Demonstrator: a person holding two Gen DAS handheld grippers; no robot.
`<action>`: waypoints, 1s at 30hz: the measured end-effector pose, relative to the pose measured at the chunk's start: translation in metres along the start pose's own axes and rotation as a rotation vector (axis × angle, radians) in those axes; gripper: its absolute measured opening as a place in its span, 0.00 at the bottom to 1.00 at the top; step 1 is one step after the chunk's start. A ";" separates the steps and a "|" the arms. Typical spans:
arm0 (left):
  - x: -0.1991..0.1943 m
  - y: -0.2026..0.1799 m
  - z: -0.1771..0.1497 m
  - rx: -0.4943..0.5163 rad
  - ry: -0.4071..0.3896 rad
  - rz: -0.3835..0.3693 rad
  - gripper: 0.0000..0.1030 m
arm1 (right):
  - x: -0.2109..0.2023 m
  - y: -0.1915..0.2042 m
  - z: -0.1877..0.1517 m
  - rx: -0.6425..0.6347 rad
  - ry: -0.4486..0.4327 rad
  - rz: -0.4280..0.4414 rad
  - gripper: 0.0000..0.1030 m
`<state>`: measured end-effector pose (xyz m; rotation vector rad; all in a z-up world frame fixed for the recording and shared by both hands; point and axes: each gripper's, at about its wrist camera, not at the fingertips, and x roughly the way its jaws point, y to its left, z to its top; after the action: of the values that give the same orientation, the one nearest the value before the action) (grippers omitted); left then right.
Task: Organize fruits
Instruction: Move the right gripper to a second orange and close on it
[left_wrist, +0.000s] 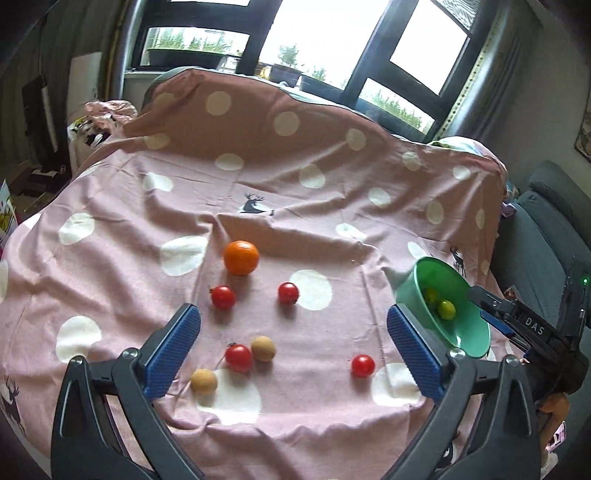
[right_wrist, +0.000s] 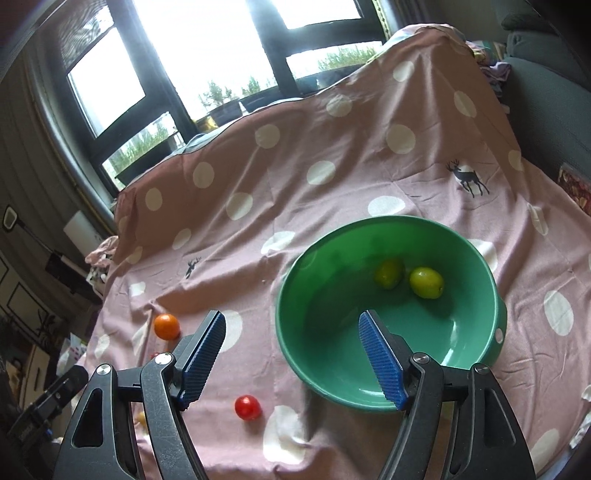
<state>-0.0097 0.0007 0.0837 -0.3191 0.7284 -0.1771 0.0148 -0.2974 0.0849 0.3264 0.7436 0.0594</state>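
Cloth (left_wrist: 295, 229): pink with white dots and deer prints, draped over the work surface.

Bowl (right_wrist: 476, 254): green, on the cloth at the right side; holds two green fruits (right_wrist: 426, 282), lying close together near its far wall.

Loose fruit on the cloth, left wrist view: one orange (left_wrist: 241, 257) farthest back; four red tomatoes, two just in front of the orange (left_wrist: 223, 297) and (left_wrist: 288, 292), one nearer (left_wrist: 238, 357), one alone toward the bowl (left_wrist: 363, 365); two tan round fruits, one (left_wrist: 263, 348) touching the near tomato, one (left_wrist: 203, 381) nearest the camera.

Left gripper (left_wrist: 293, 349): jaws spread wide, nothing between them, above the loose fruit.

Right gripper (right_wrist: 291, 360): jaws apart, holding nothing, over the bowl's near left rim.
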 end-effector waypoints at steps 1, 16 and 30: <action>0.000 0.008 -0.002 -0.013 -0.002 0.007 0.99 | 0.002 0.004 -0.001 -0.010 0.004 0.000 0.73; 0.028 0.057 -0.020 -0.047 0.077 0.125 0.99 | 0.035 0.053 -0.030 -0.153 0.095 0.011 0.73; 0.030 0.076 -0.017 -0.120 0.075 0.120 0.86 | 0.069 0.089 -0.042 -0.161 0.240 0.174 0.73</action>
<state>0.0042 0.0601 0.0271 -0.3834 0.8321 -0.0318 0.0428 -0.1899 0.0393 0.2319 0.9405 0.3258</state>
